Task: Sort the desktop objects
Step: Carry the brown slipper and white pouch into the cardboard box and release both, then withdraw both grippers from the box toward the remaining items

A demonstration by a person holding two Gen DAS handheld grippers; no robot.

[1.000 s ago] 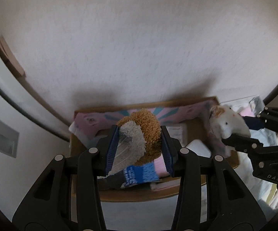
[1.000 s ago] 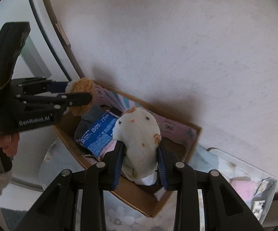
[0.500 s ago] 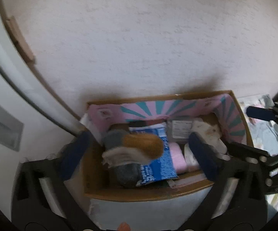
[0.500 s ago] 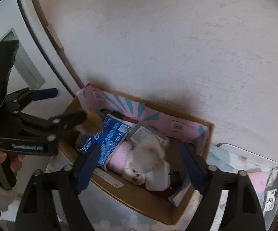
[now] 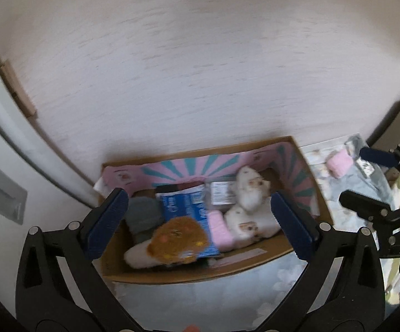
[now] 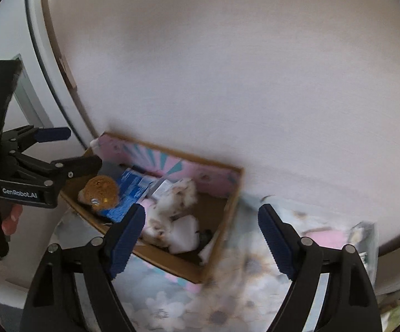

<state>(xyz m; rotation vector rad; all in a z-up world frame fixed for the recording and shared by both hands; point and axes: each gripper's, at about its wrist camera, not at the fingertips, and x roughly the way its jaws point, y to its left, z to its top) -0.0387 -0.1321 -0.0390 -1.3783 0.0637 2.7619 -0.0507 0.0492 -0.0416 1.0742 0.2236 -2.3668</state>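
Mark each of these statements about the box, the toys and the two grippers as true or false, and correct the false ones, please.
1. The left gripper is shut on the brown plush toy. False: its jaws stand wide open and the toy lies in the cardboard box.
2. The white plush toy lies inside the box. True.
3. The right gripper is open and holds nothing. True.
4. The blue packet lies on the flowered cloth outside the box. False: it is inside the box, partly under the brown toy.
5. The box stands against the wall. True.
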